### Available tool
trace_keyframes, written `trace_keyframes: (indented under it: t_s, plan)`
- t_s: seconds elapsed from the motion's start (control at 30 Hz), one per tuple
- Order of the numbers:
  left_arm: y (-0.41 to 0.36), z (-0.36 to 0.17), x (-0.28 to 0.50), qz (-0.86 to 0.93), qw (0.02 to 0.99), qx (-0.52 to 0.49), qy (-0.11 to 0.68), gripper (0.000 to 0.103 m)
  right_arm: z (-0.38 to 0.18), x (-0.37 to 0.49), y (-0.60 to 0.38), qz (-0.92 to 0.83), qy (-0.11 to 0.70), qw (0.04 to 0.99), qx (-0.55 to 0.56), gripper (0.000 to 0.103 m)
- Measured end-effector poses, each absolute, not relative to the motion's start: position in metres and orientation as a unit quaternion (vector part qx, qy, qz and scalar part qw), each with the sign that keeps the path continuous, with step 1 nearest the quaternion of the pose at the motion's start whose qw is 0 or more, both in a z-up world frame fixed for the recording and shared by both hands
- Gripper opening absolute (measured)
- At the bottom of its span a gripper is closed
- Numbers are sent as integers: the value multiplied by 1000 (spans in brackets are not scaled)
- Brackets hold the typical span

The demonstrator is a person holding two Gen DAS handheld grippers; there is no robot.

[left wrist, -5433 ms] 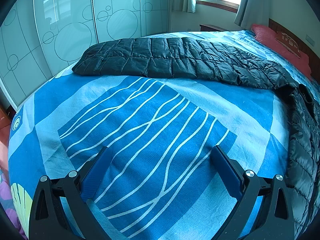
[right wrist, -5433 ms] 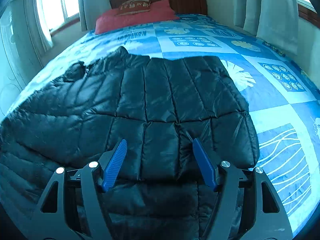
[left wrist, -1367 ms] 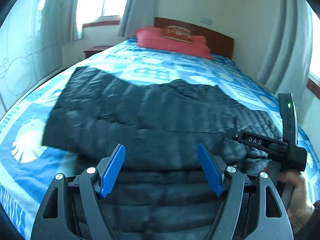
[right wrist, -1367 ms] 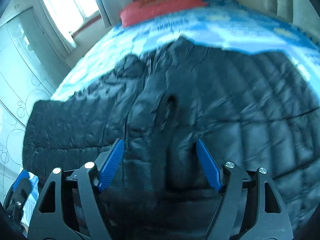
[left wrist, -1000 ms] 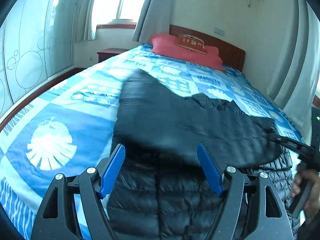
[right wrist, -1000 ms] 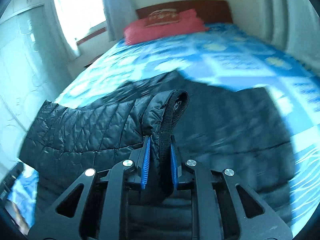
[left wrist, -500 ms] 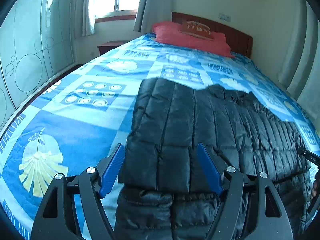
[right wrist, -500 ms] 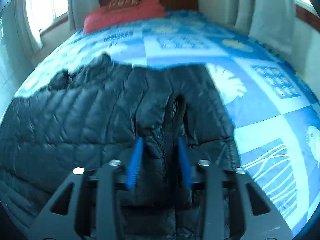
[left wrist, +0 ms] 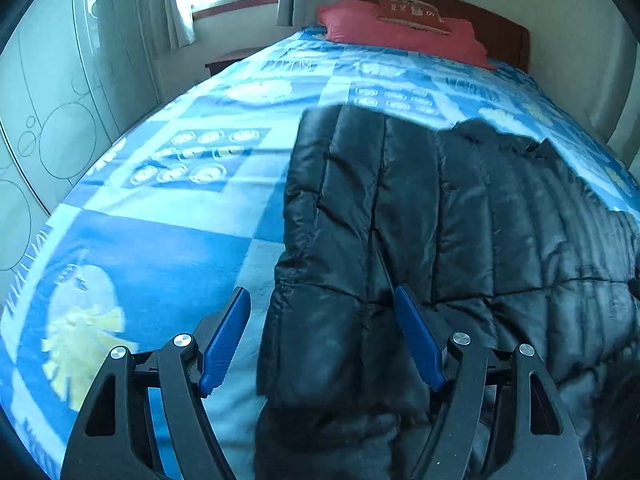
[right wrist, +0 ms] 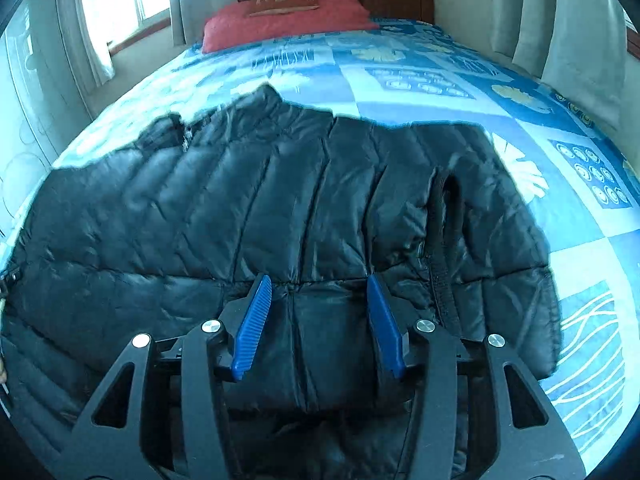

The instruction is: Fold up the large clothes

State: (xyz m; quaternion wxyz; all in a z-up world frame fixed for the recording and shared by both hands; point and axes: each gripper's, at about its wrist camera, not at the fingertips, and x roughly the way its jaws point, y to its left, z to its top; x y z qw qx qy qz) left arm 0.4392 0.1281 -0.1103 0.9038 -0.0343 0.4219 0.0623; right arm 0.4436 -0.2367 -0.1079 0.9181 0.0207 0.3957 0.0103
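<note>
Black quilted puffer jacket (right wrist: pixel 280 208) lies flat across the blue patterned bedspread (left wrist: pixel 160 208): centre-right of the left wrist view, most of the lower half of the right wrist view. Sleeves look folded in; elastic cuff (right wrist: pixel 442 240) sits on top, right of centre.

Left gripper (left wrist: pixel 322 336): jaws wide apart, nothing clamped, straddling the jacket's left edge at bottom centre. Right gripper (right wrist: pixel 316 324): jaws parted, pads clear of the fabric, over a horizontal quilt seam, bottom centre.

Handling, my read: light, soft, puffy, and the shiny shell looks slippery. It'll spring back and trap air, so folds need pressing down. Pinch a stitched seam or the hem edge rather than a bulging panel; the pads should bite better on thin fabric. Left edge and bottom hem look like the obvious grab points.
</note>
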Motion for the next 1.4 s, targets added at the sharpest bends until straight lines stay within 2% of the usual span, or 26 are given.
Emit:
trace_keyframes:
  t_s: [0.2,0.27,0.43,0.5,0.73,0.83,0.9,1.03,1.23,1.33,1.4]
  plan:
    - [135,-75,464,49,926,-69,368,73,-93,480,-236,9,380,924,39,51]
    - [134,-84,490,55,922,-67,377,73,-99,493,-230,6,382,924,26,51]
    - [139,-132,531,70,883,-66,459,74,-127,513,-224,-8,414,910,-7,56]
    - [141,-125,529,73,883,-79,456,73,-120,511,-222,-11,413,911,-6,56]
    - [116,-77,509,29,922,-111,370,73,-94,511,-187,42,362,931,18,56]
    - [88,-91,524,2,917,-98,388,73,-110,524,-162,54,384,922,-4,57]
    - [74,-116,539,9,901,-72,428,74,-127,531,-152,40,396,917,-33,59]
    - [62,-126,545,24,907,-32,419,75,-125,532,-152,40,392,919,-32,60]
    - [92,-105,504,10,906,-74,417,74,-95,475,-183,51,379,924,-3,62]
    - [114,-95,459,5,909,-88,407,74,-87,424,-215,44,381,924,12,67]
    - [127,-91,420,5,909,-94,406,74,-88,393,-234,35,392,919,18,67]
